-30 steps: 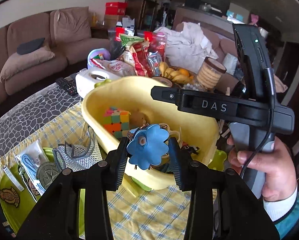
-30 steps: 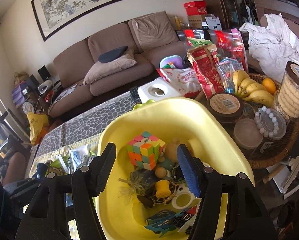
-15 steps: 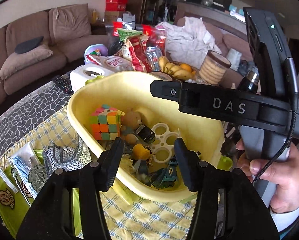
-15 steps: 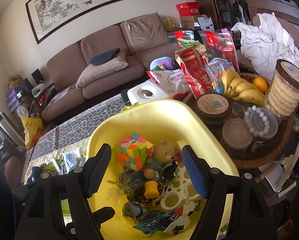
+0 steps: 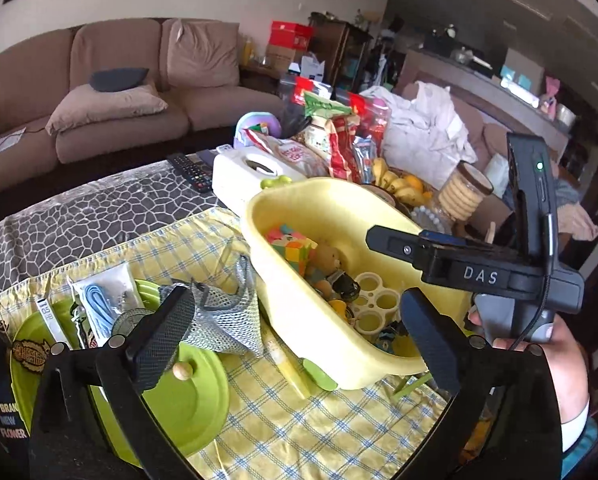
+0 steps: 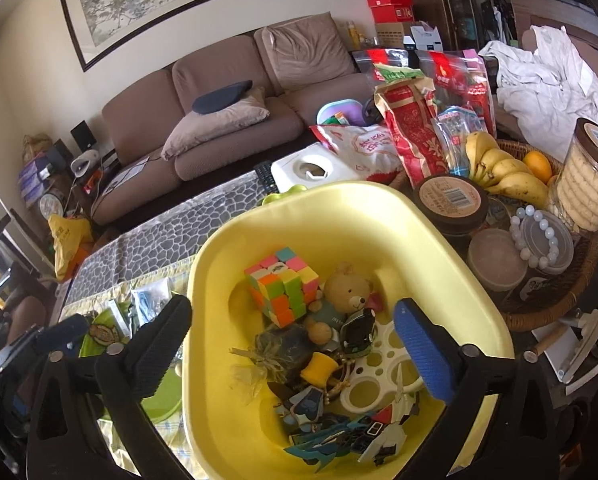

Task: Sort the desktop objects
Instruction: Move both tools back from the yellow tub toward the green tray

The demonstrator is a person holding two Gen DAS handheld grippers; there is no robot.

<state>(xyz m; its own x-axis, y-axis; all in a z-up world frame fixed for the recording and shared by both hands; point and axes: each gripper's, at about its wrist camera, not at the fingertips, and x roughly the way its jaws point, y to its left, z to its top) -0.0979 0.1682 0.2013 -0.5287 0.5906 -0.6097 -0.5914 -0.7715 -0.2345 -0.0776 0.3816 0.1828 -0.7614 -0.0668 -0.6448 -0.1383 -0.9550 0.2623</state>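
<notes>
A yellow tub (image 5: 331, 208) (image 6: 339, 216) on the checked cloth holds several small items: a colourful cube (image 6: 283, 290), a teddy bear (image 6: 349, 290), a yellow spool (image 6: 319, 368), a white ring holder (image 6: 383, 372) and blue pieces (image 6: 331, 436). My left gripper (image 5: 295, 336) is open and empty, in front of the tub's near-left side, above a grey mesh pouch (image 5: 227, 316) and a green plate (image 5: 187, 400). My right gripper (image 6: 293, 350) is open and empty, directly over the tub. The right gripper body (image 5: 499, 276) shows in the left wrist view.
A wicker basket (image 6: 555, 304) with bananas (image 6: 507, 176), jars and a bead bracelet (image 6: 539, 232) stands right of the tub. Snack bags (image 6: 411, 136), a white box (image 6: 311, 170) and a remote (image 5: 191, 172) lie behind. Packets (image 5: 103, 300) lie on the green plates at left.
My left gripper held a blue flower-shaped thing over the tub, let it go and opened wide. It has pulled back and to the left. The right gripper stayed open over the tub.
</notes>
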